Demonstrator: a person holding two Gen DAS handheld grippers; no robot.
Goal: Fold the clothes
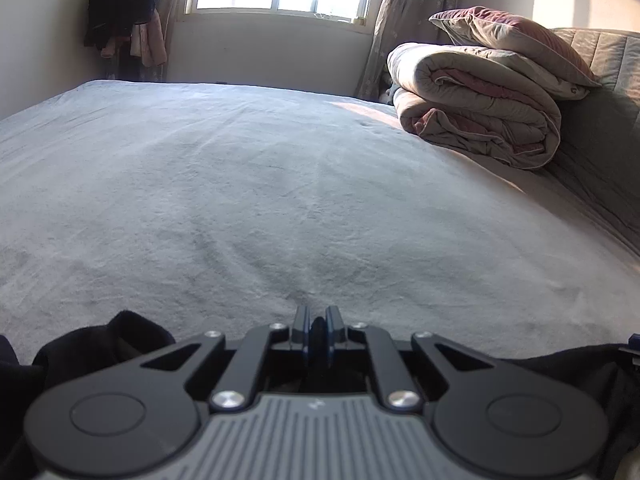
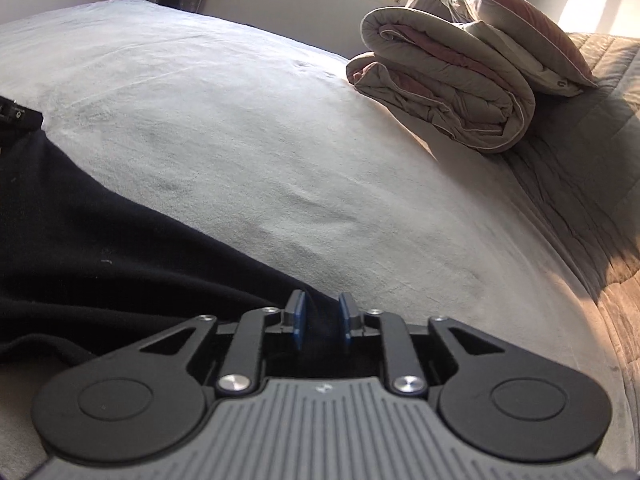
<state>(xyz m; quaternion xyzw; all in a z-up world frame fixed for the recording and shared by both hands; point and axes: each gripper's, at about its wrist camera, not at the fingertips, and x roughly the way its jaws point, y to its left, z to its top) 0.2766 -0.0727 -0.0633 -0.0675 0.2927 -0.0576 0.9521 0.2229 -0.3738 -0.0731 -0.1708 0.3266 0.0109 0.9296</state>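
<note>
Black tongs [image 1: 318, 326] [image 2: 322, 322] — blue pads, silver screws, ribbed grey housing.

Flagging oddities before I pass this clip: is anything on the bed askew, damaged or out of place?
Nothing stands out. The black garment lies rumpled along the near edge of the bed, as expected mid-fold, with both the left gripper and the right gripper closed on it. The folded quilt and pillow sit stacked neatly by the headboard.
</note>
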